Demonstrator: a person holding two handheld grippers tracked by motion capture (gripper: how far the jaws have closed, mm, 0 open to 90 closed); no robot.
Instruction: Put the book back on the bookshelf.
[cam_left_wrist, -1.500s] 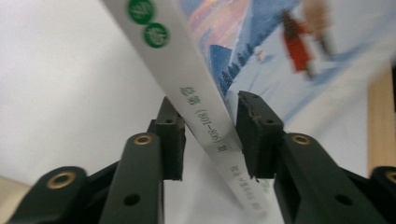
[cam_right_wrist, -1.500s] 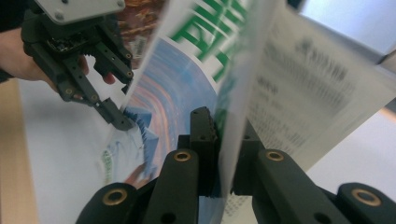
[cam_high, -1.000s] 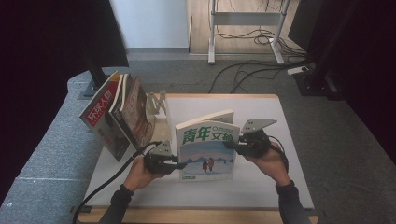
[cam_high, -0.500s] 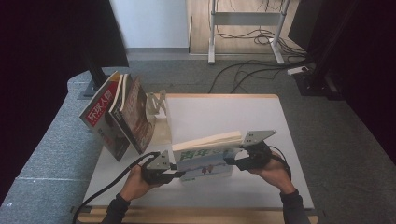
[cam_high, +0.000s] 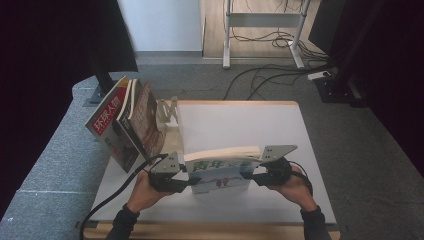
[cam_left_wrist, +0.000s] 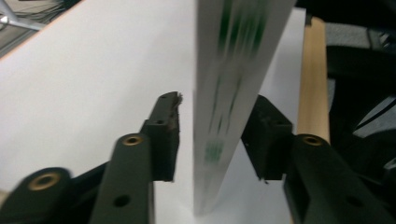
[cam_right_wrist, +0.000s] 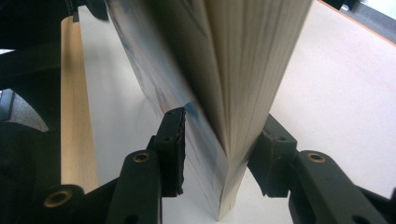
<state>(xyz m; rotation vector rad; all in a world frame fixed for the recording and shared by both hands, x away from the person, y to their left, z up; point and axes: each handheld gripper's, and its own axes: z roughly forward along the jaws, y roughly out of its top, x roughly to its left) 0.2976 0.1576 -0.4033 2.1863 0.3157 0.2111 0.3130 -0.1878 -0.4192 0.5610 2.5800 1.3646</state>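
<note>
Two tongs: left tongs (cam_high: 187, 180) and right tongs (cam_high: 252, 177) flank one green-titled magazine (cam_high: 222, 170), one at each side edge.
Magazine's place: on the bench (cam_high: 250, 125), to the right of the wooden rack (cam_high: 167, 112) and nearer the person, well apart from it; bottom edge on the bench, top leaning away from the person.
Left tongs: jaws have just been opening; they straddle the spine edge, with a clear gap at one pad, so no grip.
Right tongs: jaws have just been closing; both pads look pressed on the page edge.
Rack: several magazines (cam_high: 127, 125) already lean on its left side.
Done: by my reading, this magazine is stood up and steadied.
Left: probably a firm two-sided grip, a carry left to the rack, and setting it against the others.
</note>
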